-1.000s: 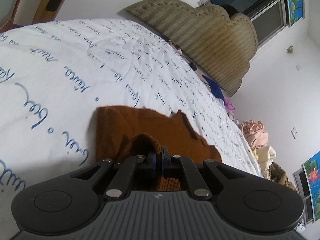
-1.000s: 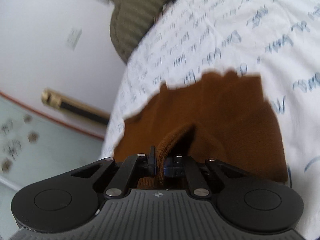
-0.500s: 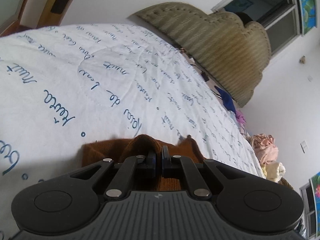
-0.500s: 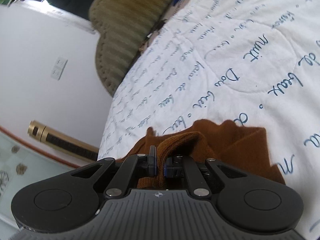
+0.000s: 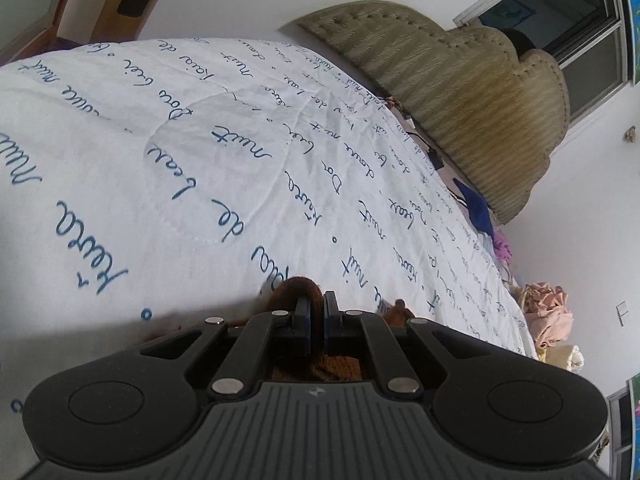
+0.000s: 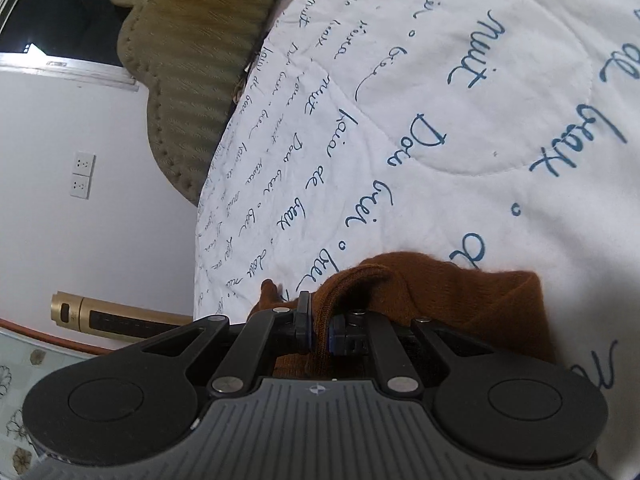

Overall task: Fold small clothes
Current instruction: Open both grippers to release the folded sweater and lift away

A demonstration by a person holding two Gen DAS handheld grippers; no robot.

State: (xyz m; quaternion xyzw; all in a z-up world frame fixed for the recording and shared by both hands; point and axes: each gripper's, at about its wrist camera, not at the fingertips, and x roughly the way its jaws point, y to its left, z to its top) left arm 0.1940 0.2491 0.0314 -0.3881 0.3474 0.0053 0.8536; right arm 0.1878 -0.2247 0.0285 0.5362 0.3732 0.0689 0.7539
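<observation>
A small brown knitted garment (image 6: 472, 300) lies on the white quilt (image 6: 460, 128) with blue handwriting print. My right gripper (image 6: 319, 320) is shut on a raised fold of its edge, and most of the cloth spreads to the right of the jaws. In the left wrist view my left gripper (image 5: 316, 312) is shut on another bunched bit of the brown garment (image 5: 298, 288); only a small hump and a scrap beside the jaws show there, the rest is hidden under the gripper body.
A padded beige headboard (image 5: 460, 92) stands at the far end of the bed. Loose clothes (image 5: 548, 312), pink and cream, are piled at the bed's right side, with a blue item (image 5: 476, 208) near the headboard. A gold tube (image 6: 120, 316) lies by the wall.
Both grippers have carried the brown garment's edge forward over the quilt. Much less brown cloth shows ahead of the jaws than before, and both views have rolled.
</observation>
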